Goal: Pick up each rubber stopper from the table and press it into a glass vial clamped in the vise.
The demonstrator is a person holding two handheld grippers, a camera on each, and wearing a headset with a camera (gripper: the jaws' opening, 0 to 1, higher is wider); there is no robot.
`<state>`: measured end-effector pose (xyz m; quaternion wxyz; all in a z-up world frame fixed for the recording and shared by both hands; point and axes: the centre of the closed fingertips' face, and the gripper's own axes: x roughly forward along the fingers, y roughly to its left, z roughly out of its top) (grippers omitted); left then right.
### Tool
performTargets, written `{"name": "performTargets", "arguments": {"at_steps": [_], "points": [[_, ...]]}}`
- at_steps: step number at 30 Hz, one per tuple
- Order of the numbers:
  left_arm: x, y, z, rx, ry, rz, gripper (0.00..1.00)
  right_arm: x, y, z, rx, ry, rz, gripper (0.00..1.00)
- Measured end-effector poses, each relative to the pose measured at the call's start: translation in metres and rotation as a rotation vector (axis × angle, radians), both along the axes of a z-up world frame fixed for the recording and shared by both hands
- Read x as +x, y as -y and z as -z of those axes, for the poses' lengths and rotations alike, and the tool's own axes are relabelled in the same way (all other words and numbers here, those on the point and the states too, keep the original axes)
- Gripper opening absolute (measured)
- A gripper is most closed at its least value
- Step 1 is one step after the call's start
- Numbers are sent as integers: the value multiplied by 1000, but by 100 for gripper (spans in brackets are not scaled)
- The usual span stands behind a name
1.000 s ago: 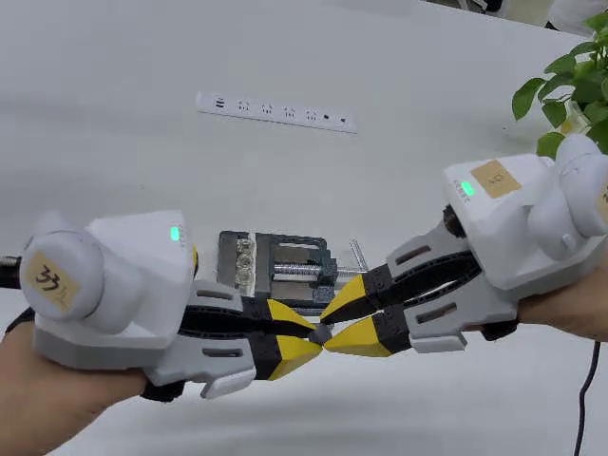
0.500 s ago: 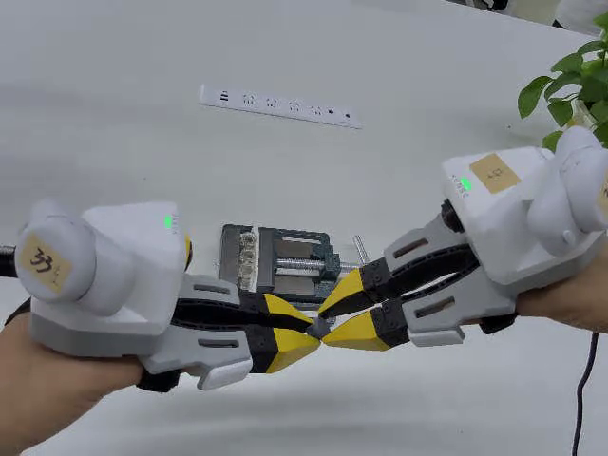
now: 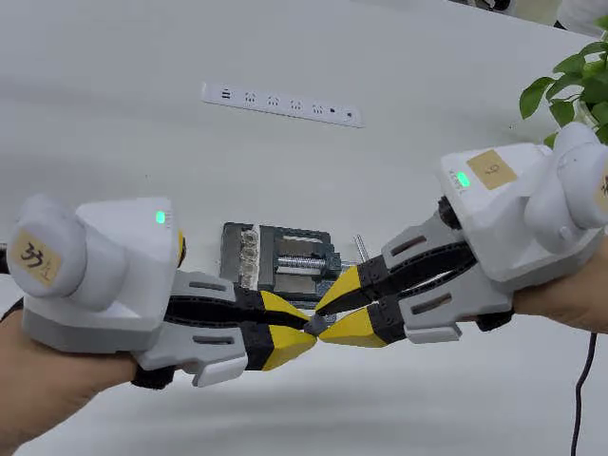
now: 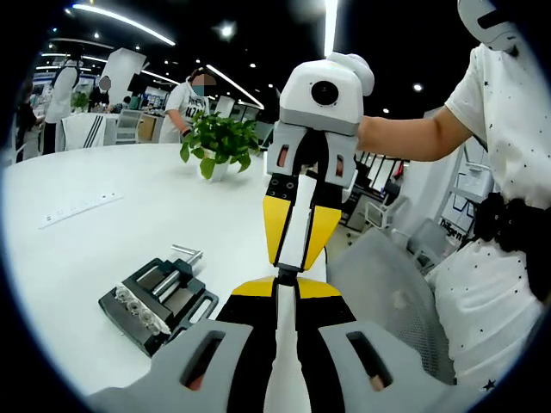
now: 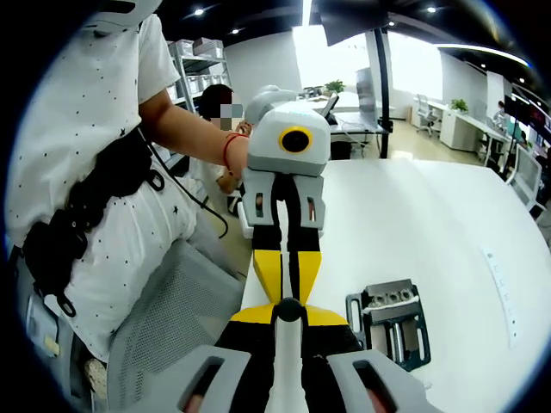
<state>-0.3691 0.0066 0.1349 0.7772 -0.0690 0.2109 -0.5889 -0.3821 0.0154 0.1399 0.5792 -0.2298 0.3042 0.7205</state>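
My left gripper [image 3: 306,332] and right gripper [image 3: 323,321] meet tip to tip above the table, just in front of the dark vise [image 3: 306,263]. A small dark rubber stopper [image 3: 316,328] sits where the tips meet. In the right gripper view the stopper [image 5: 288,310] rests between my right gripper's [image 5: 288,317] own yellow tips, which are shut on it. The left gripper [image 5: 288,292] is shut and touches it from above. A row of glass vials [image 3: 249,256] stands clamped at the vise's left end, the vials [image 4: 138,305] open at the top.
A white power strip [image 3: 283,103] lies at the back of the white table. A green plant [image 3: 570,90] stands at the right edge and a black cable [image 3: 581,399] hangs below it. A grey mesh chair [image 4: 387,284] sits beyond the table edge.
Both grippers stay tip to tip with the stopper between them. The left gripper has drifted slightly down and left in the head view, which has shifted too.
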Motion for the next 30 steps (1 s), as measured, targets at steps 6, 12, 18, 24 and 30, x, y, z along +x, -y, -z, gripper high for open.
{"name": "performTargets", "arguments": {"at_steps": [6, 12, 18, 24, 30], "points": [[0, -1, 1, 22, 46, 7, 4, 1, -2, 2, -13, 5, -4, 5], [2, -5, 4, 43, 99, 8, 4, 4, -6, 6, -27, 3, 4, 5], [5, -10, 6, 43, 118, -10, 8, 8, -11, 7, -35, 1, 7, 5], [9, -23, 15, 74, 135, -40, 16, 18, -16, 5, -44, 7, 14, 5], [19, -45, 21, 90, 149, -121, 28, 37, -20, 2, -51, 26, 60, 5]]}}
